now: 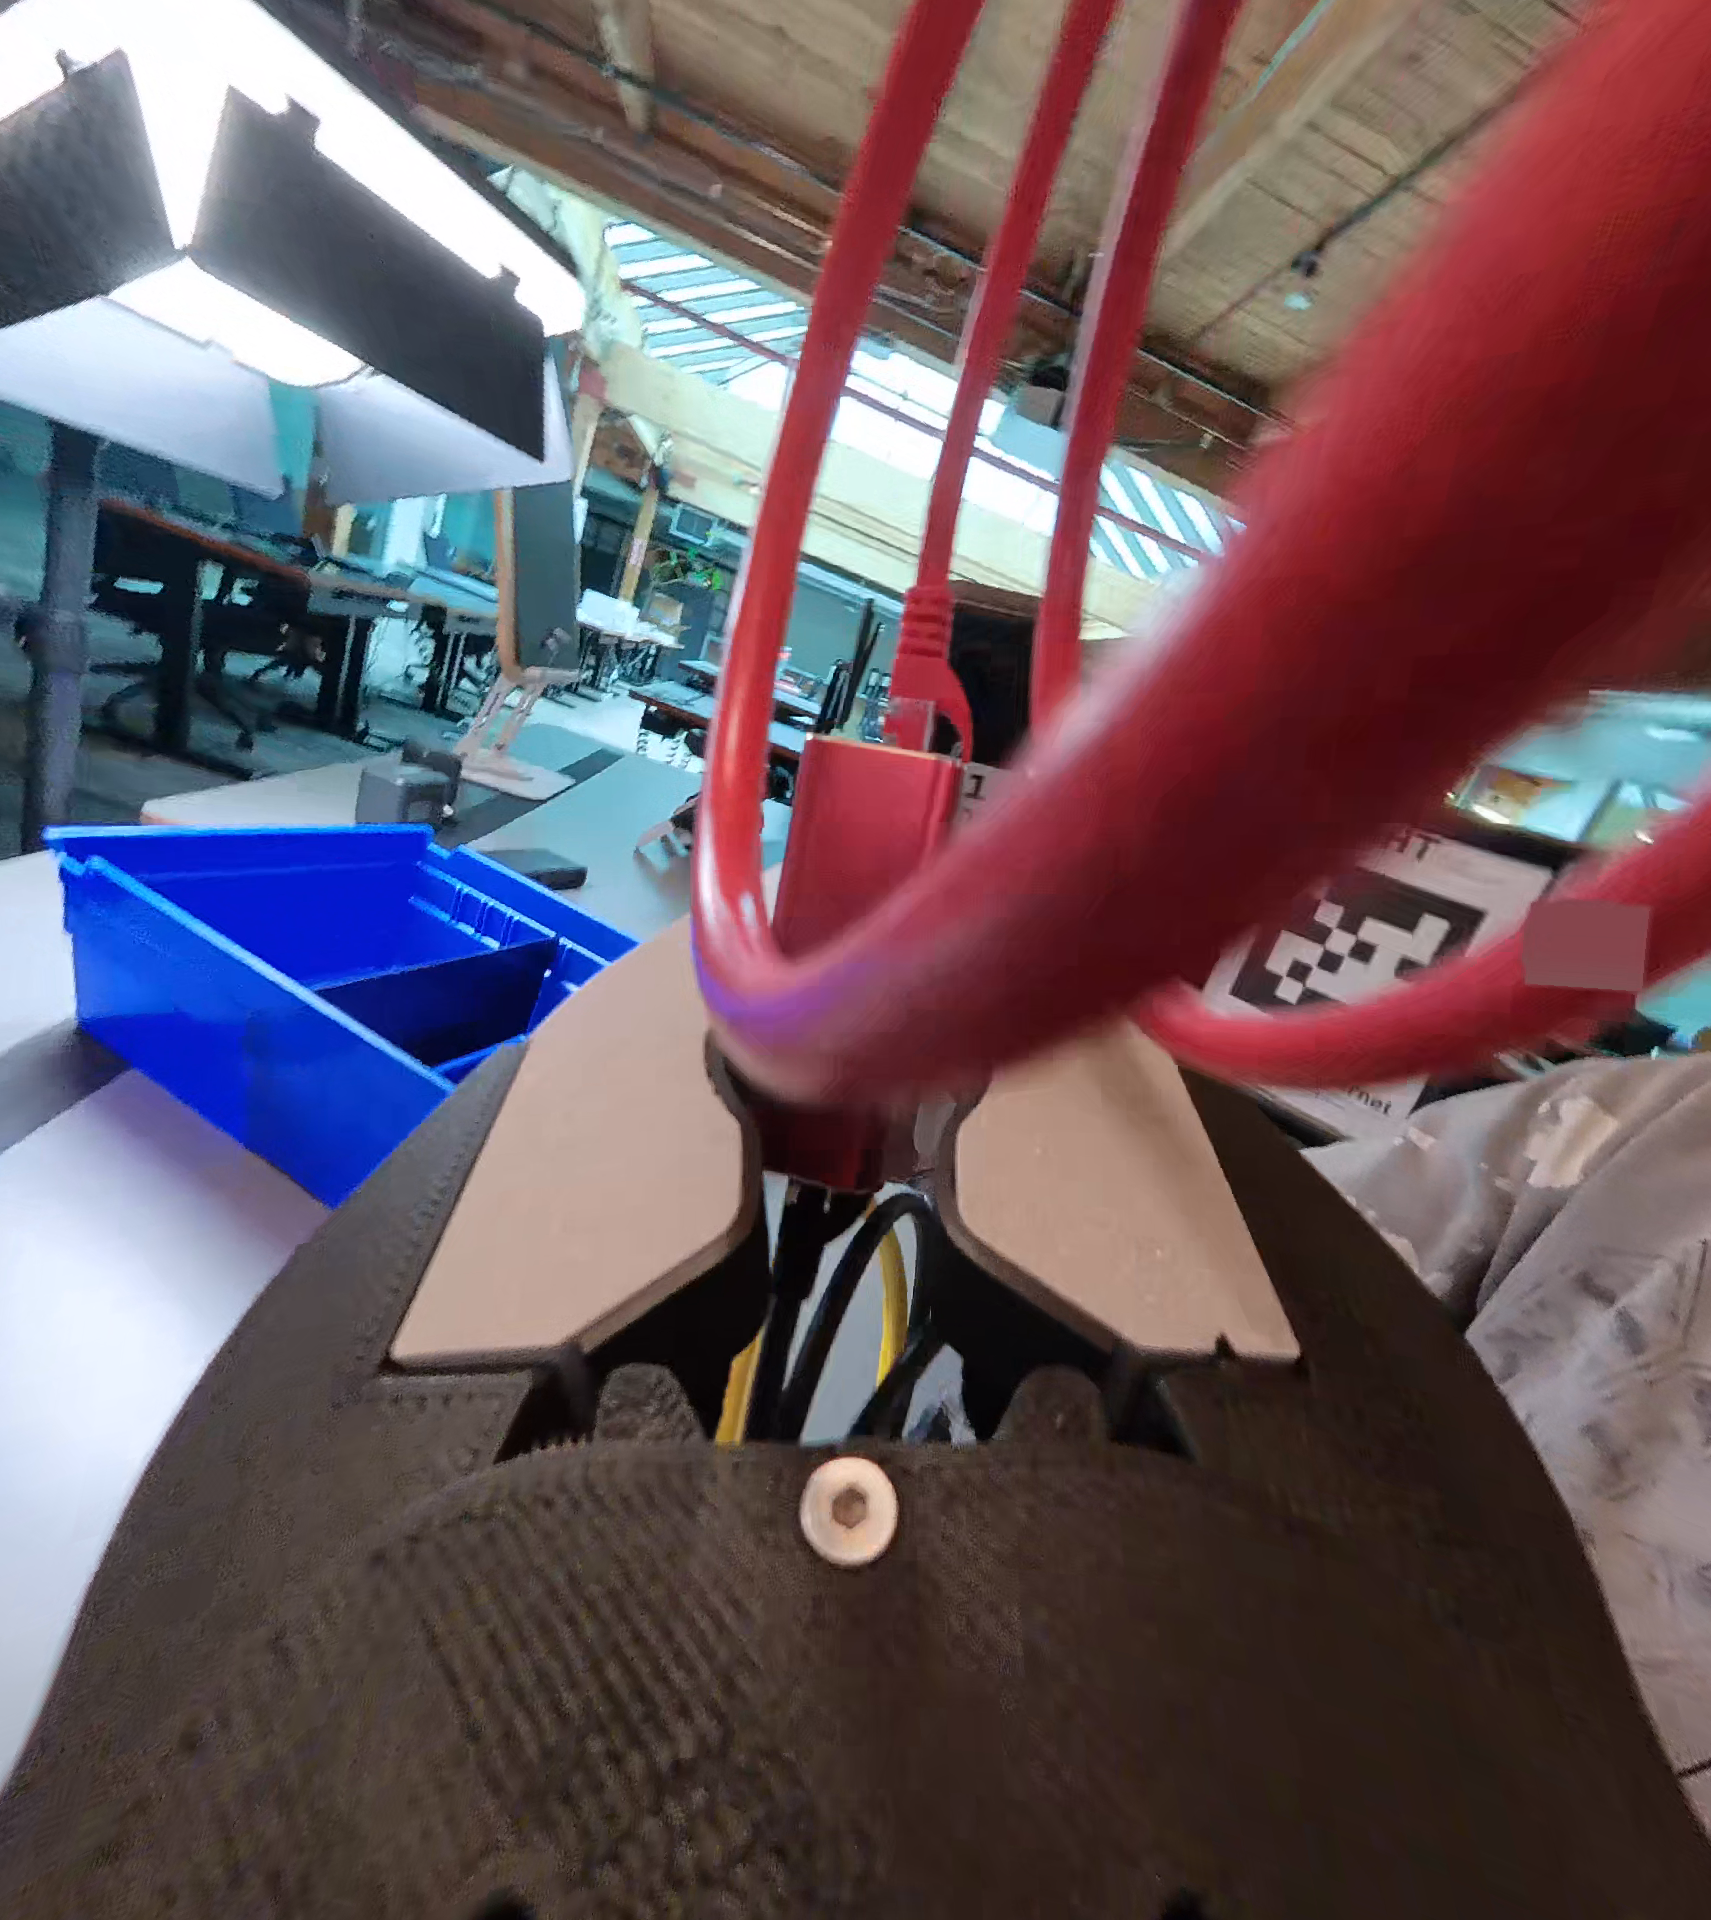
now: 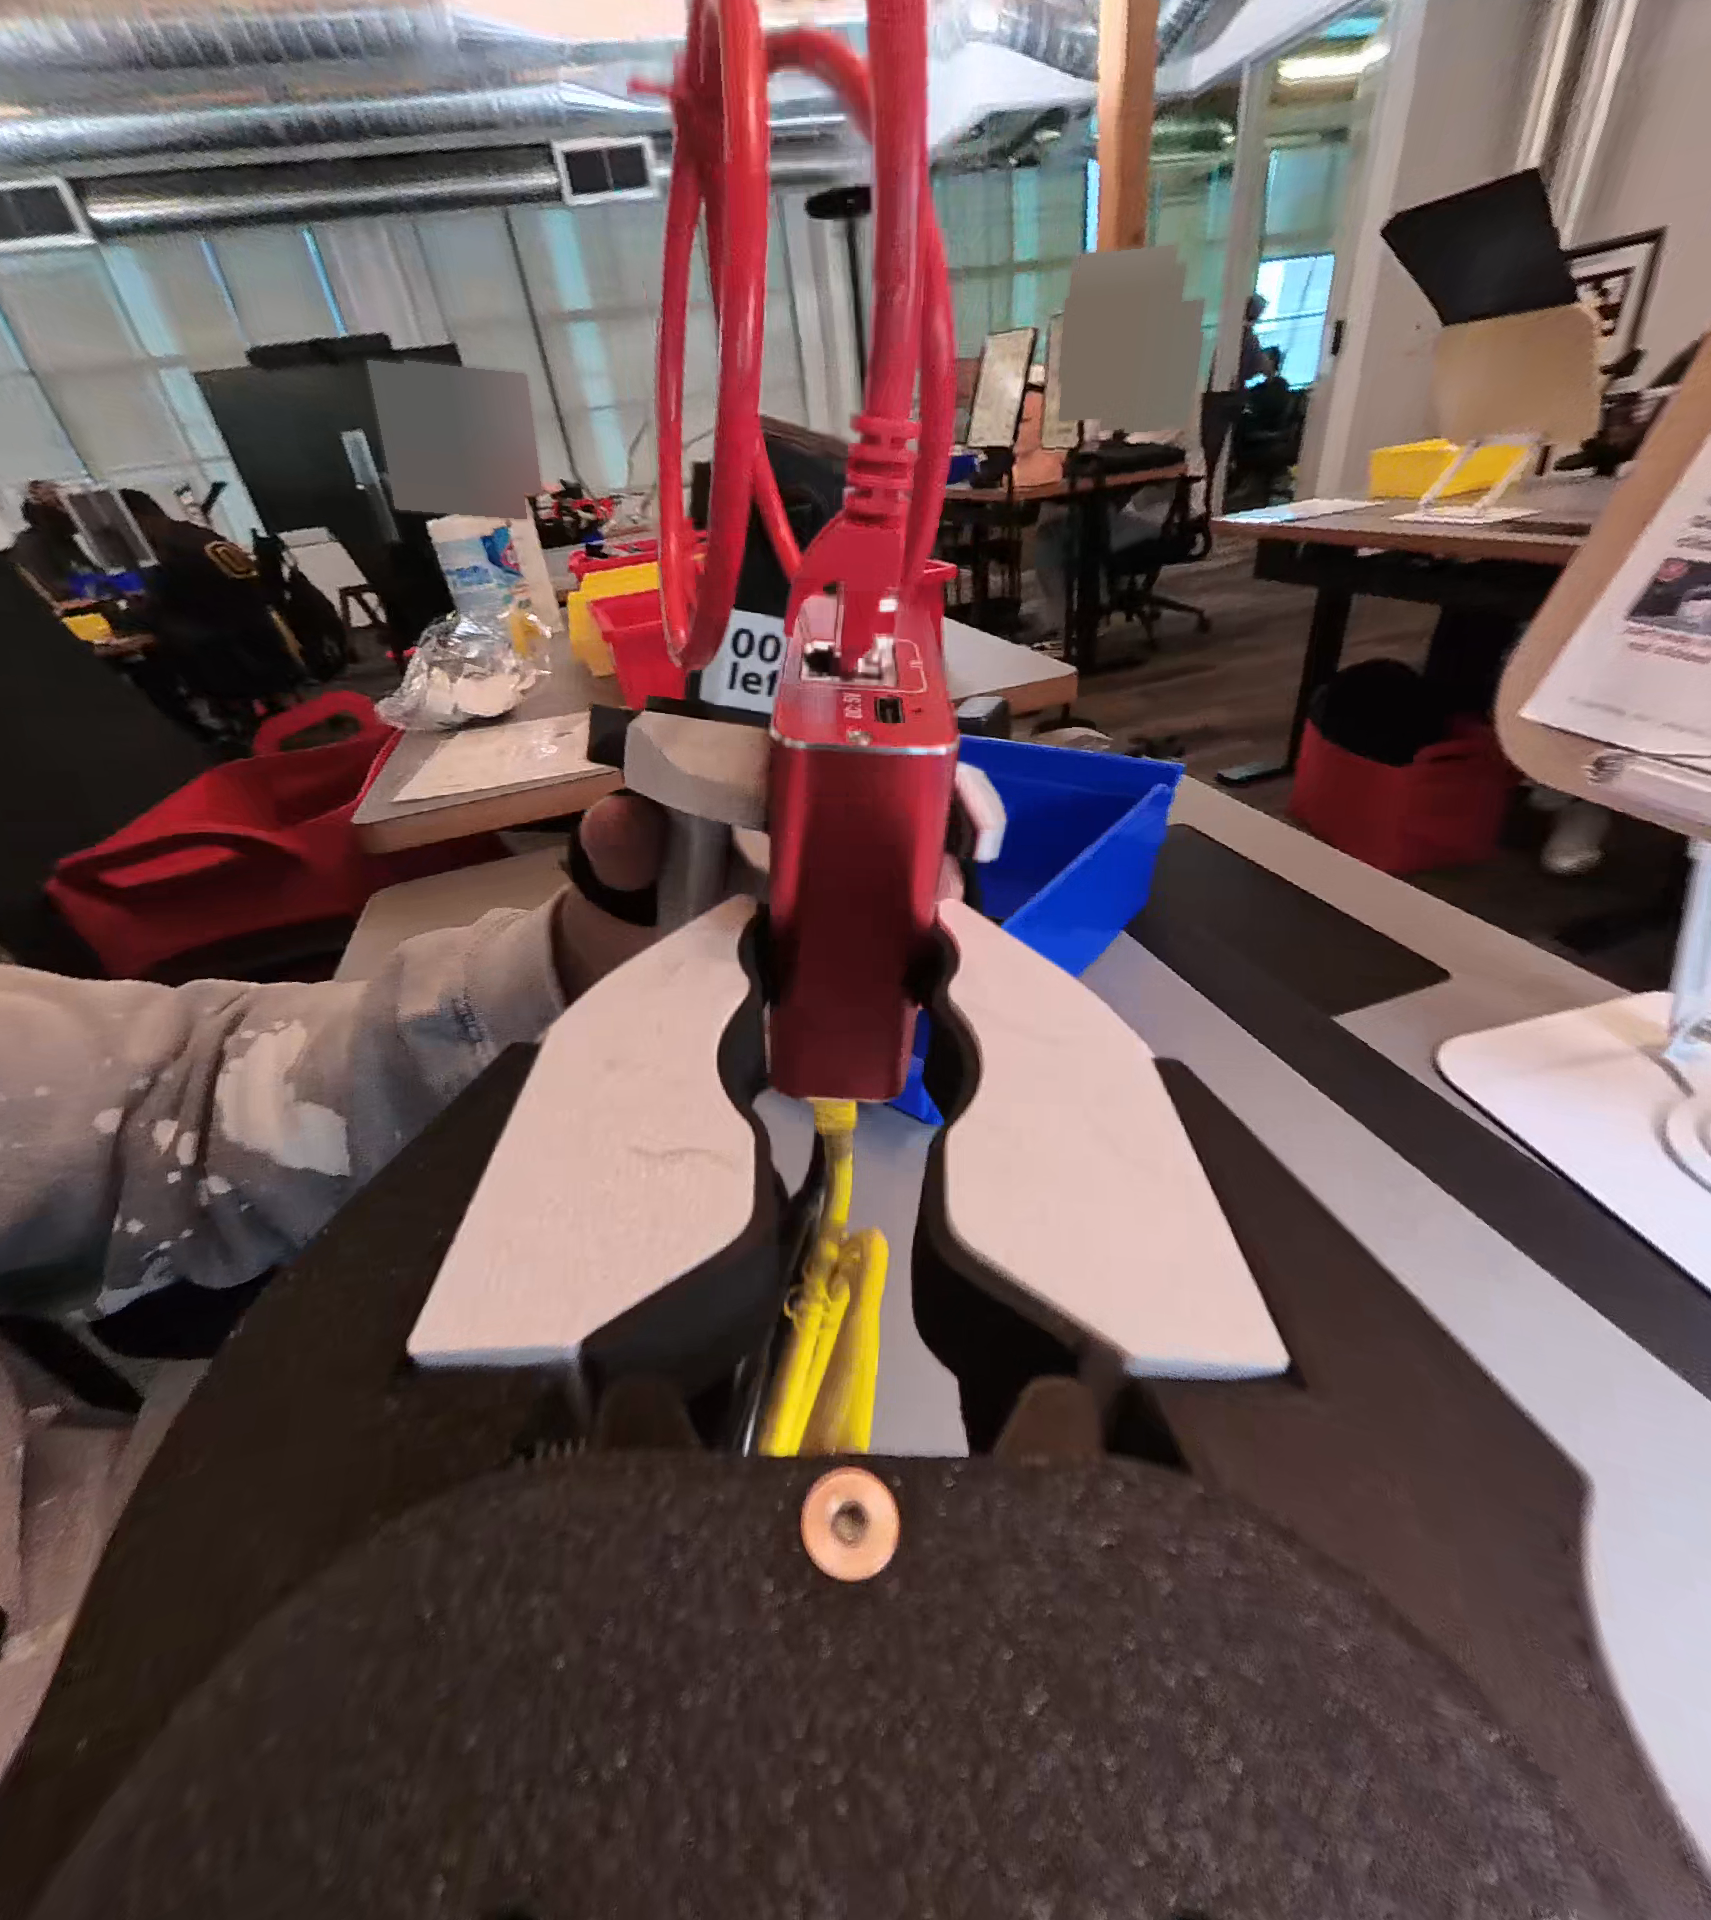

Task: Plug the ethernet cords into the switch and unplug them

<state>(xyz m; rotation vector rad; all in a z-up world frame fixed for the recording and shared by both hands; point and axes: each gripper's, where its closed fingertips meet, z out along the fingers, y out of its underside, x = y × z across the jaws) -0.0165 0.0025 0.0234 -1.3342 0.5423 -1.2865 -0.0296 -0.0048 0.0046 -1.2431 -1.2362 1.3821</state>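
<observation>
My right gripper (image 2: 851,977) is shut on the red switch (image 2: 851,883) and holds it up on end above the table. One red ethernet plug (image 2: 872,520) sits in a port on its far end, and a yellow cord (image 2: 835,1247) is plugged into its near end. My left gripper (image 1: 830,1112) is shut on the other red plug (image 1: 820,1143) of the looping red cord (image 1: 737,727), just short of the switch (image 1: 866,821). In the right wrist view the left gripper (image 2: 685,769) shows beside the switch's left side.
A blue bin (image 1: 311,987) stands on the grey table to my left; it also shows behind the switch (image 2: 1069,831). A paper stand with a white base (image 2: 1609,1101) is at the right. A person's sleeve (image 2: 155,1122) lies at the left. A lamp panel (image 1: 207,260) hangs above.
</observation>
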